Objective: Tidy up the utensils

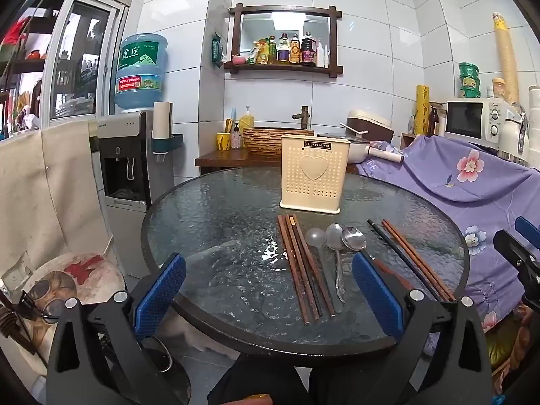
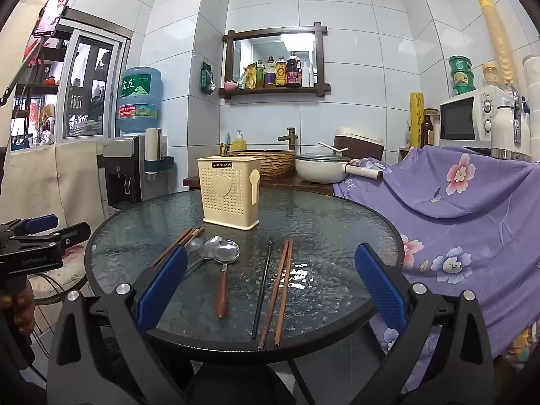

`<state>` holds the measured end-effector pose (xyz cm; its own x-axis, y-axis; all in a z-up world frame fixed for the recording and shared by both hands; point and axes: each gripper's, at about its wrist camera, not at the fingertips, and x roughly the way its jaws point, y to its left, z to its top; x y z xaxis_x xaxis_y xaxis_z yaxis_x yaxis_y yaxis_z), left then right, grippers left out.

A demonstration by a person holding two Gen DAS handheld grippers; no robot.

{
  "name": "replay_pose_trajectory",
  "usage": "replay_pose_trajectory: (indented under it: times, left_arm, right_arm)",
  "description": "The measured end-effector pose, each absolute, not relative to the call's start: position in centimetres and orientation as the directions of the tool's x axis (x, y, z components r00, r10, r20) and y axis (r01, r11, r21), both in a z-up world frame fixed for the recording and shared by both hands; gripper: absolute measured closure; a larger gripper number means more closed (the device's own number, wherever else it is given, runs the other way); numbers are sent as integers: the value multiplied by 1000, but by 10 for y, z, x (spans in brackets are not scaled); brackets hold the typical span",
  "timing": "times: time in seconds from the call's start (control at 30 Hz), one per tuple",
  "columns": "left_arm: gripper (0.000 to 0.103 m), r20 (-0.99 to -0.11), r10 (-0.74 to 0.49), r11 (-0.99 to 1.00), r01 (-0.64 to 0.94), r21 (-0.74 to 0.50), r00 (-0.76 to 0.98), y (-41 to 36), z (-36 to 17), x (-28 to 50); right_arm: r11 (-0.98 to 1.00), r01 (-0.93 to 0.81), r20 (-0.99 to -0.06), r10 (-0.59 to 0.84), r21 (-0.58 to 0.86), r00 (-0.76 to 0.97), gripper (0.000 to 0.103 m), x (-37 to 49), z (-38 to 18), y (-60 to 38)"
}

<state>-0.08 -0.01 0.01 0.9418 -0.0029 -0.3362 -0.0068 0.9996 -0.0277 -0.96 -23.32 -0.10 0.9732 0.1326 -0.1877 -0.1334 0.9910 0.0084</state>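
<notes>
Left wrist view shows nothing sorted yet: the cream utensil holder [image 1: 312, 175] stands upright at frame centre on the round glass table [image 1: 209, 209], while brown chopsticks [image 1: 300, 270], three spoons [image 1: 334, 239] and a second chopstick group [image 1: 415, 260] lie flat below it. The left hand-held gripper [image 1: 268, 290] and right hand-held gripper [image 2: 271, 290] both gape wide, gripping nothing, so by these pictures the whole job seems still ahead.

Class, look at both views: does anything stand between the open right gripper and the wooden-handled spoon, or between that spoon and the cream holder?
Nothing visible does. The right gripper is open; the wooden-handled spoon lies uncovered. Only bare glass table separates it from the cream holder.
</notes>
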Motion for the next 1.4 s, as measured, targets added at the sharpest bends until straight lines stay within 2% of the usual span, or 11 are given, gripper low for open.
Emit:
replay_pose_trajectory:
  times: [1.4]
  left_arm:
    - [6, -322, 6, 1000, -13, -18, 947, -4, 4, -6]
  right_arm:
    - [991, -131, -205, 132, 19, 970, 5, -8, -3, -233]
